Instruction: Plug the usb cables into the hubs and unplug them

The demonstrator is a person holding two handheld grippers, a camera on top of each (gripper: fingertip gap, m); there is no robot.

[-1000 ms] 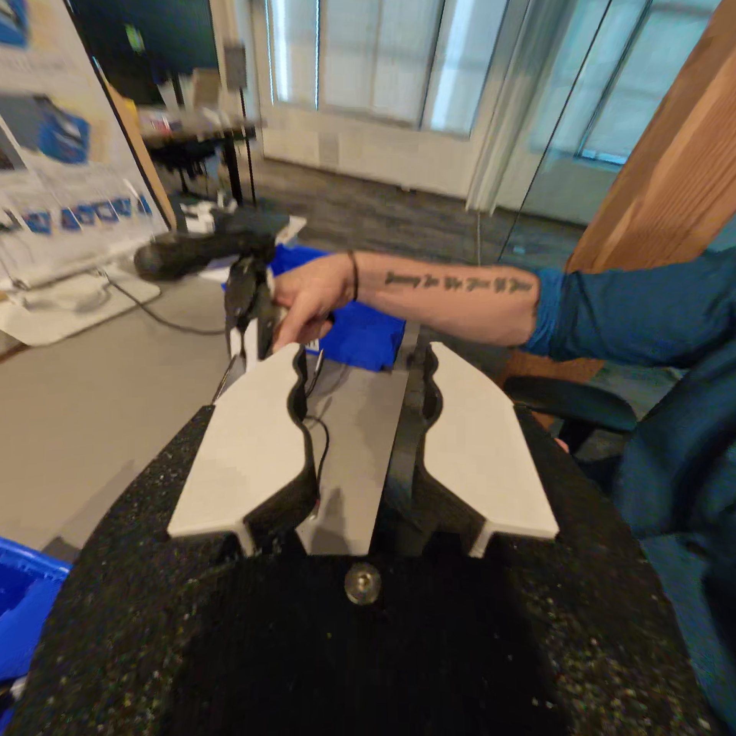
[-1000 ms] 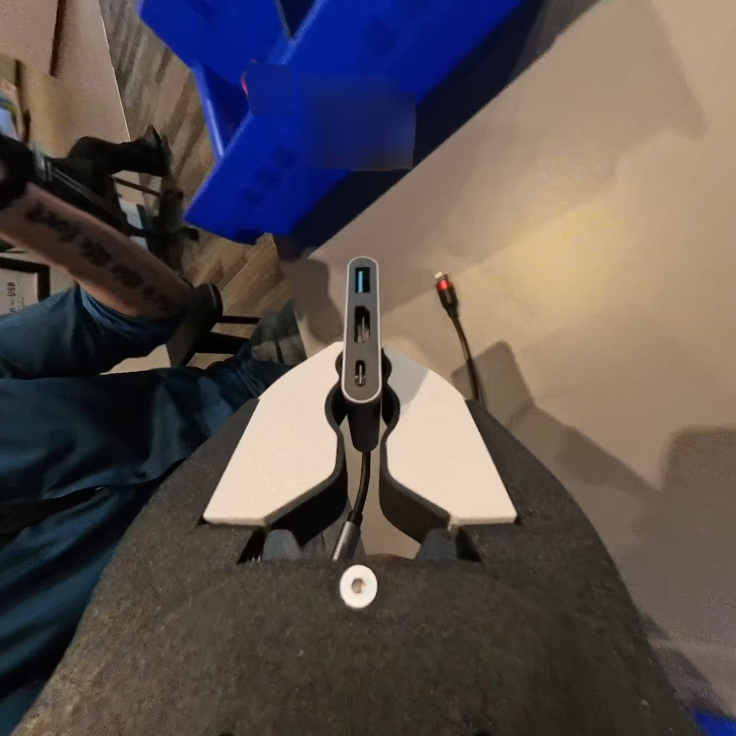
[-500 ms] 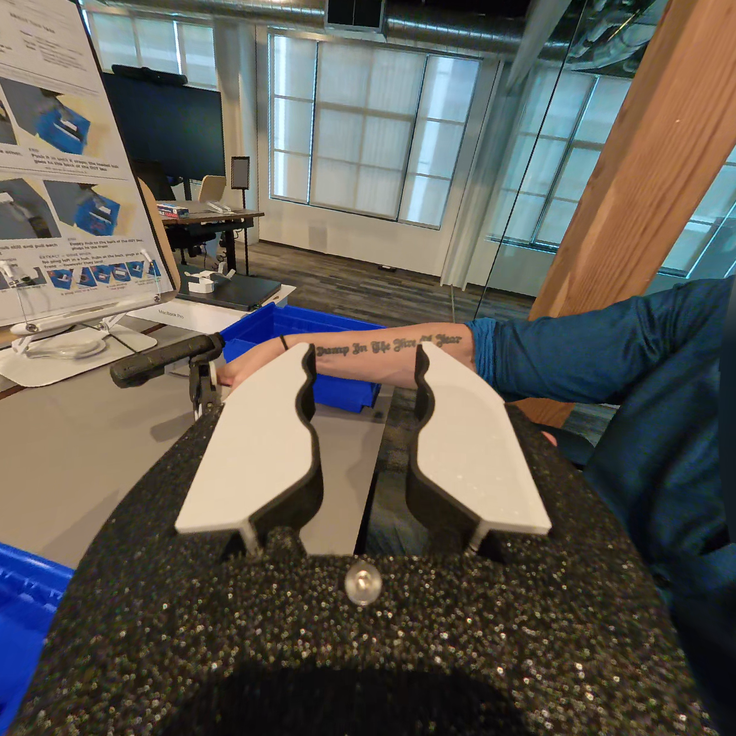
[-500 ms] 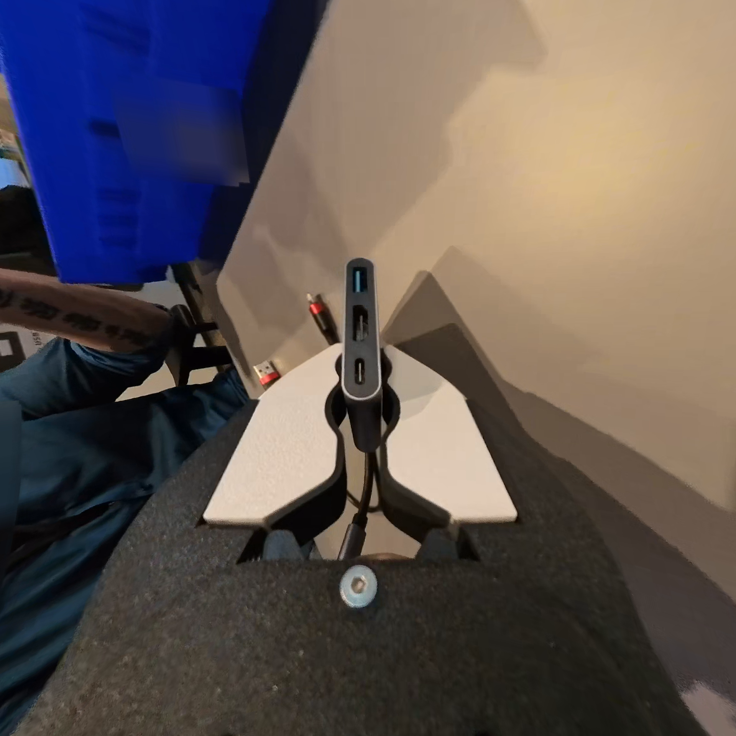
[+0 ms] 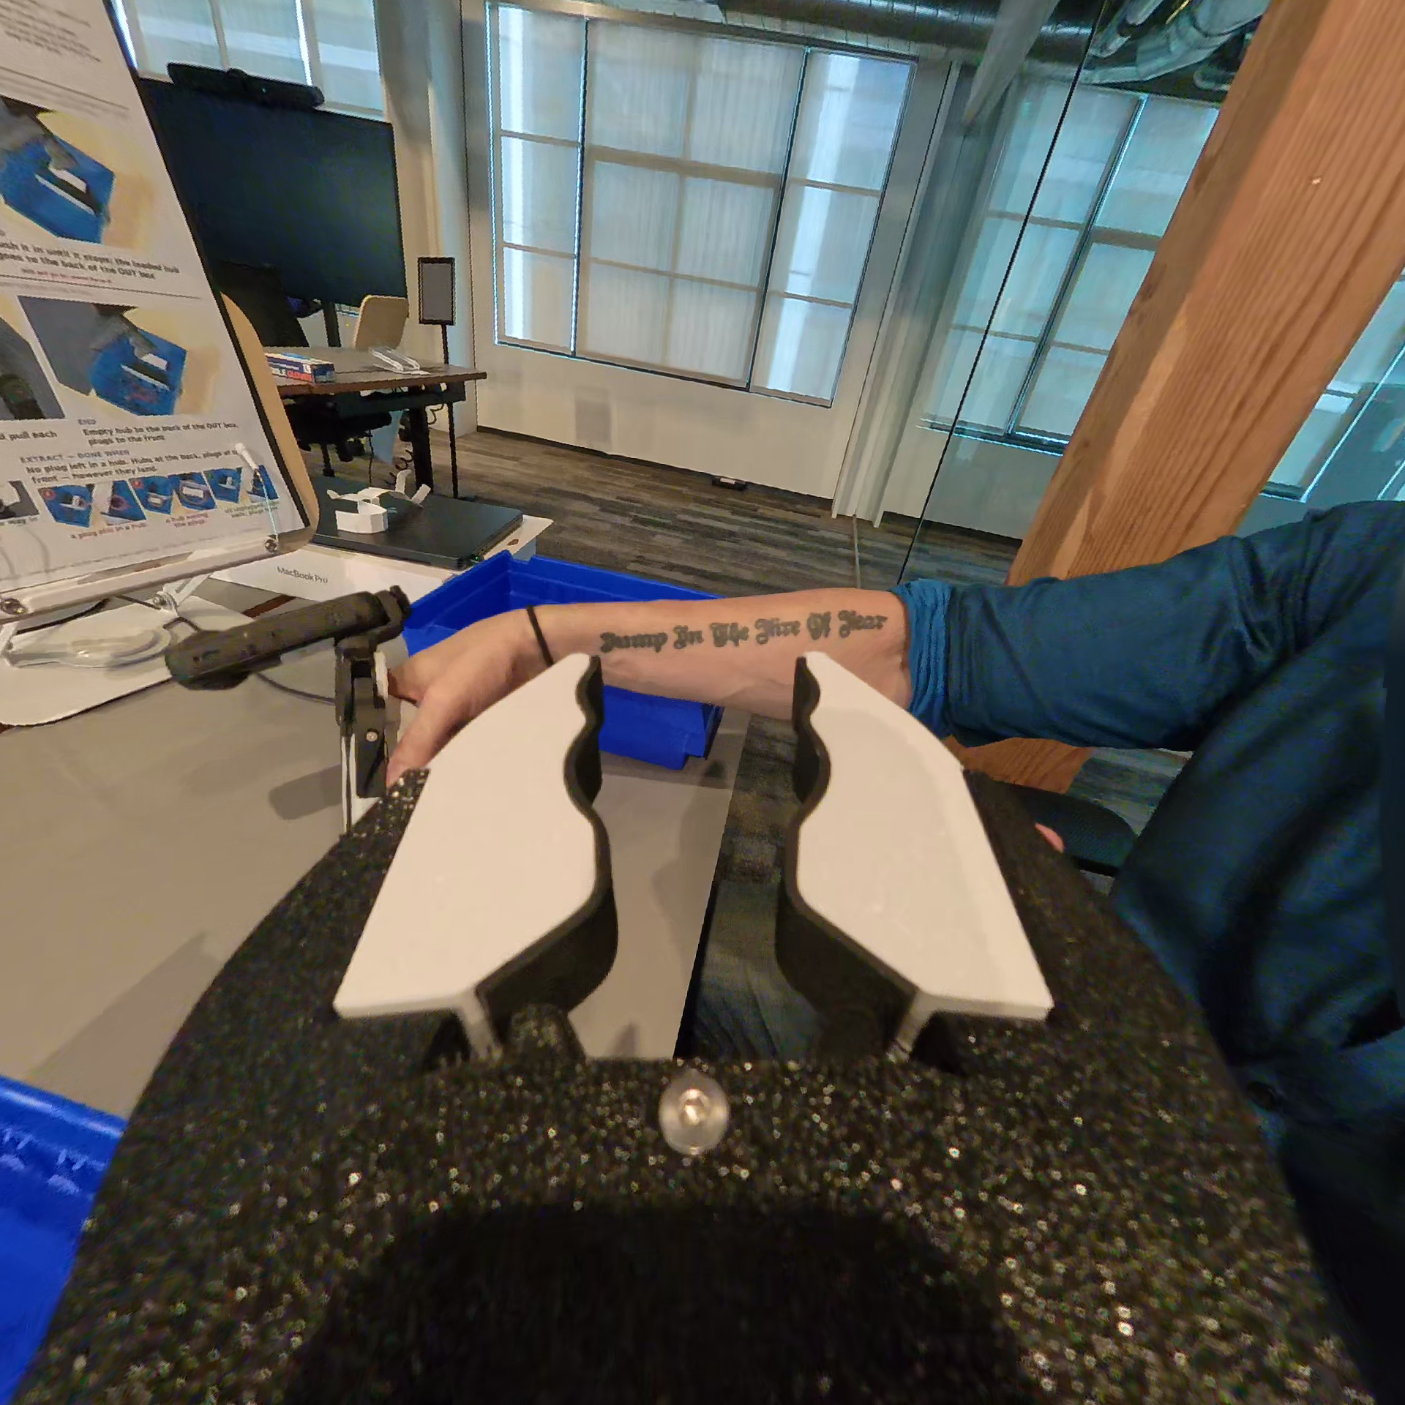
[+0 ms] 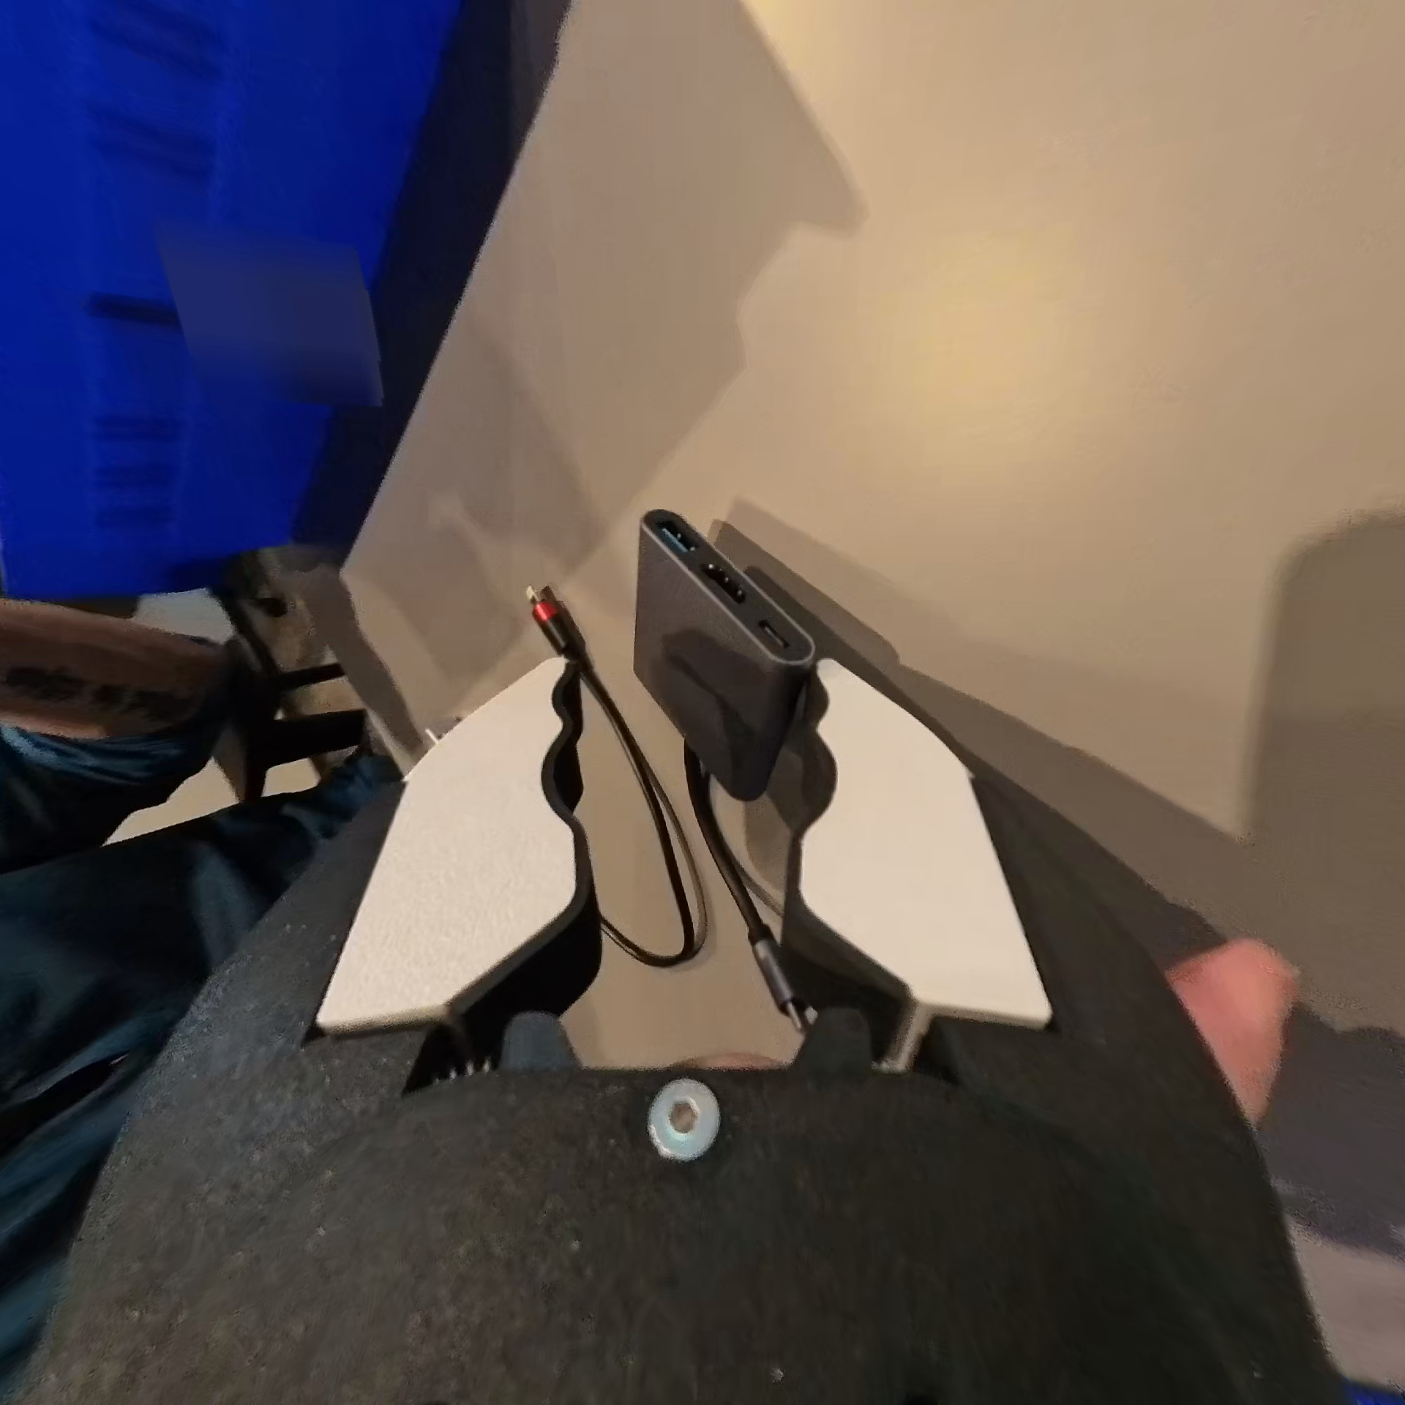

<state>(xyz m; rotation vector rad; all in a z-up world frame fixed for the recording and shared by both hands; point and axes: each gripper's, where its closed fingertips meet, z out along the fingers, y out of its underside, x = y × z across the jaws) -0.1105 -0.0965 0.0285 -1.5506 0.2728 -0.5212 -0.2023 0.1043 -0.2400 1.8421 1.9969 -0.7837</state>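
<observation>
In the right wrist view my right gripper is open, close over the beige table. The grey hub stands tilted between the fingers. It leans on the right finger, and the left pad is clear of it. The hub's own lead runs back toward the palm. A black cable with a red-collared plug lies on the table beside the left finger. My left gripper is open and empty, held up over the table's near edge. The right gripper's black handle shows at the left of that view.
A blue bin stands on the table behind the person's forearm; it also shows in the right wrist view. An instruction board and a laptop stand at the back left. Another blue bin's corner is at the near left. The left gripper's tips are roughly 35 cm from the right gripper's.
My right jaws have opened and let go of the hub, which has tipped from upright onto the right finger. My left gripper has tilted up, away from the table, and narrowed a little.
</observation>
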